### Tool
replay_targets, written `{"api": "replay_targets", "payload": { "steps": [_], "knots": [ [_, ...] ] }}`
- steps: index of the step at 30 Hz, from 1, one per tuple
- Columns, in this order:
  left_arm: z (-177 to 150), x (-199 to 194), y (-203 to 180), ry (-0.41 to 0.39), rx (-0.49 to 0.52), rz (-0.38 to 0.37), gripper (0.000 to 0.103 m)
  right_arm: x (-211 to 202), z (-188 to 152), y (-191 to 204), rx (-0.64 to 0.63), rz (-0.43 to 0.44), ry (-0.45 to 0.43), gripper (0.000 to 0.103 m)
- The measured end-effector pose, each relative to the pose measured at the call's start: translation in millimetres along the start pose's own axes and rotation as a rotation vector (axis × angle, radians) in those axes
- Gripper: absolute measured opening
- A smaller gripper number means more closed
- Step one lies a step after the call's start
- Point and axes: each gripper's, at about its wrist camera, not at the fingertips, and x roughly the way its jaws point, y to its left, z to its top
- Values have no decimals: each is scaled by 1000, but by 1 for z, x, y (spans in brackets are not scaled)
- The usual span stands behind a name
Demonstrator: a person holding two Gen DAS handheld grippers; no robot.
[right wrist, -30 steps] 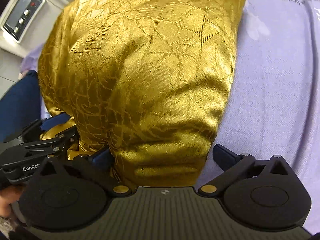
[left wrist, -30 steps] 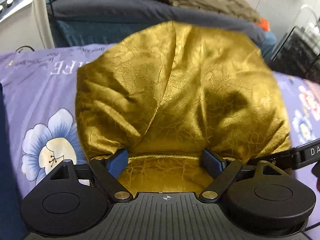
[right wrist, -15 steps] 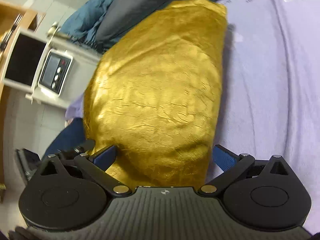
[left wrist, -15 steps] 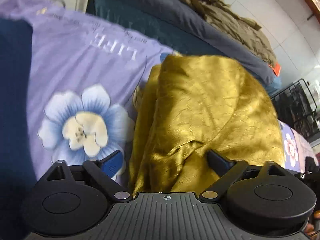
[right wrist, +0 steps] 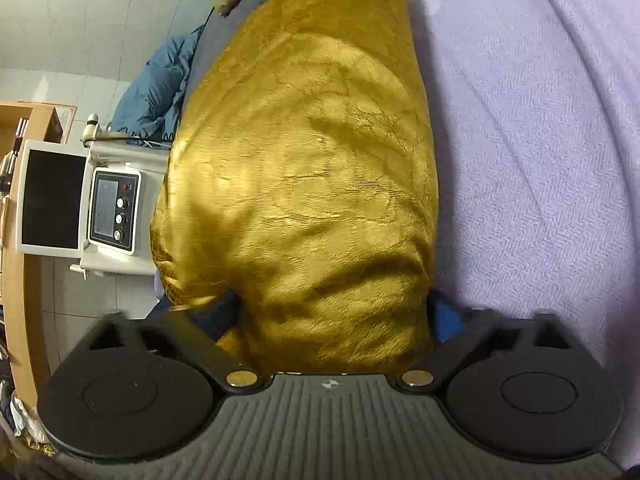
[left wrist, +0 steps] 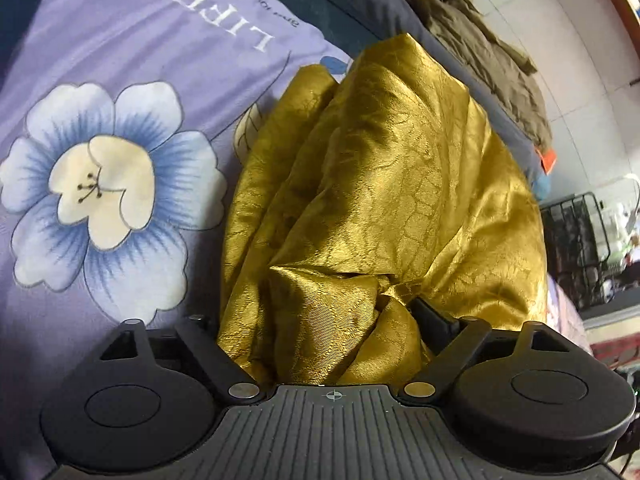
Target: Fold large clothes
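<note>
A shiny golden cloth [left wrist: 380, 180] lies bunched in a long folded bundle on the purple bedsheet [left wrist: 120, 60]. My left gripper [left wrist: 320, 316] stands wide at its near end with rumpled folds between the jaws. Its right finger [left wrist: 432, 320] shows, while cloth covers the left one. In the right wrist view the same cloth [right wrist: 312, 160] runs away from me on the plain purple sheet [right wrist: 540, 160]. My right gripper [right wrist: 336, 314] straddles the bundle's near end and its jaws are closing. The blue pads sit at the bundle's two sides.
A big white and blue flower print [left wrist: 104, 188] lies left of the cloth. Dark bedding with an olive garment [left wrist: 480, 32] is behind, and a black wire basket [left wrist: 576, 248] at the right. Past the bed edge stand a white device with knobs [right wrist: 114, 212] and a wooden shelf [right wrist: 16, 240].
The cloth, spread high before both cameras a second ago, now lies lower as a narrower bundle. Both grippers have rolled and sunk toward its near end. The right jaws have narrowed a little.
</note>
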Motion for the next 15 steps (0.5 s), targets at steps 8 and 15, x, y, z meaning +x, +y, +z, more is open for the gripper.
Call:
{"api": "replay_targets", "payload": {
  "steps": [8, 15],
  "knots": [
    [8, -31, -11, -18, -1, 100, 103, -9, 3, 12, 20, -87, 17, 102],
    [-20, -99, -91, -100, 399, 378, 103, -52, -9, 89, -287, -327, -34, 101]
  ]
}}
